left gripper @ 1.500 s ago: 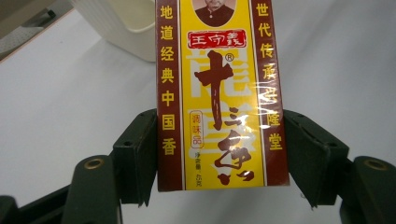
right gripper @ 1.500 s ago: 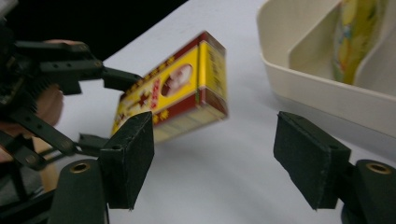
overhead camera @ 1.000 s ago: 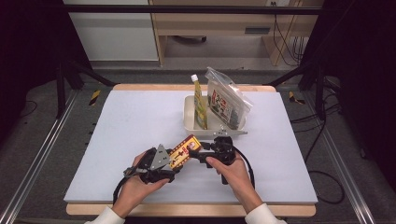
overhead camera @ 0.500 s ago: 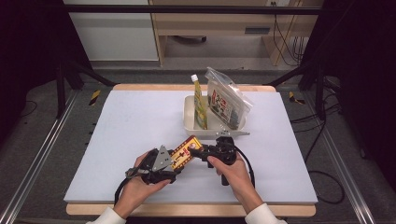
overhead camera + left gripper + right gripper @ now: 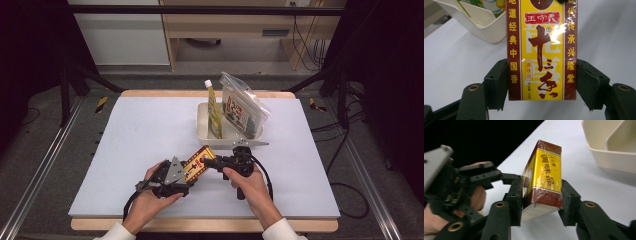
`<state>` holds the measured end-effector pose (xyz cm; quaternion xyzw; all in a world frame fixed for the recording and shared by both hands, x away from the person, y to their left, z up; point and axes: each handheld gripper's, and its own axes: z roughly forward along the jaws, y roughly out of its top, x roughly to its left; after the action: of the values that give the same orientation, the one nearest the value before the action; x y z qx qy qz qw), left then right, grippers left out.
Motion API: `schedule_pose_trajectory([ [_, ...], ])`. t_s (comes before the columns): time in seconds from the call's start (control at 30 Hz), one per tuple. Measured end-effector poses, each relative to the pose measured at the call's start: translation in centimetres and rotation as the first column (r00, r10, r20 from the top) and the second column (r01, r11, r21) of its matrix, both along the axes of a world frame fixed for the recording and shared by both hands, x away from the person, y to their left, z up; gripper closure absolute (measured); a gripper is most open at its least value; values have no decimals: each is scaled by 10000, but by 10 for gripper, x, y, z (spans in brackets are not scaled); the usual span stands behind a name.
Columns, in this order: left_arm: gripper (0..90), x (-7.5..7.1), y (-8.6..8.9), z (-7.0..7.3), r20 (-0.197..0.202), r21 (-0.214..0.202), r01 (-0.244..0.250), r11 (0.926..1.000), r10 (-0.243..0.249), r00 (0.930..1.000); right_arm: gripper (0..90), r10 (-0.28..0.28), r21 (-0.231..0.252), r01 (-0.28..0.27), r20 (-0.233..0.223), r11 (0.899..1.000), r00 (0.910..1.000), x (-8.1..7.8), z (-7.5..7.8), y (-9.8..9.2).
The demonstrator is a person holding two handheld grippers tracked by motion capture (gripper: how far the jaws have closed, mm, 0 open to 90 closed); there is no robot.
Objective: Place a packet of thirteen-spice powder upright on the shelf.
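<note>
Left gripper (image 5: 186,172): its black jaws pinch the long sides of the yellow-and-maroon cardboard seasoning box wrapped in clear film (image 5: 541,50), near its lower end; in the left gripper view both pads sit flat on the maroon side strips

Right gripper (image 5: 212,162): jaws have just been closing around the other end of the same box; in the right gripper view the left pad touches the box, while the right pad (image 5: 570,202) stands just beside its maroon corner with a sliver of gap (contact on that side I cannot tell for sure)

Box: held off the white table (image 5: 140,135) between the two grippers, tilted, on the person's side of the cream plastic bin (image 5: 202,125) and well apart from it

Bin: stands toward the far edge of the table; a yellow-green squeeze pouch with a white cap (image 5: 214,112) and a clear printed packet (image 5: 242,112) lean upright inside it

Step in hand: a handover of the box from left gripper to right, by my judgement

Doing it well: let the right jaws seat squarely on both narrow faces before the left lets go; the film looks slick, so a corner-only hold could twist out; keep both hands level with the bin's rim until the grip is firm
</note>
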<state>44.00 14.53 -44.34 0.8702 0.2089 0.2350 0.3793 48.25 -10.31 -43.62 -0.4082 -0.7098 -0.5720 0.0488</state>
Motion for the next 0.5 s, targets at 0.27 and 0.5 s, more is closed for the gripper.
schedule_pose_trajectory([
  [0.27,283,1,-2,-4,173,-470,-231,9986,239,9996,672,-269,79,266,367,9996,9990,-7,8,3],
  [0.5,152,0,29,3,-236,-1351,-732,9881,707,9972,678,-1031,-882,1189,1662,9890,9807,-18,32,16],
])
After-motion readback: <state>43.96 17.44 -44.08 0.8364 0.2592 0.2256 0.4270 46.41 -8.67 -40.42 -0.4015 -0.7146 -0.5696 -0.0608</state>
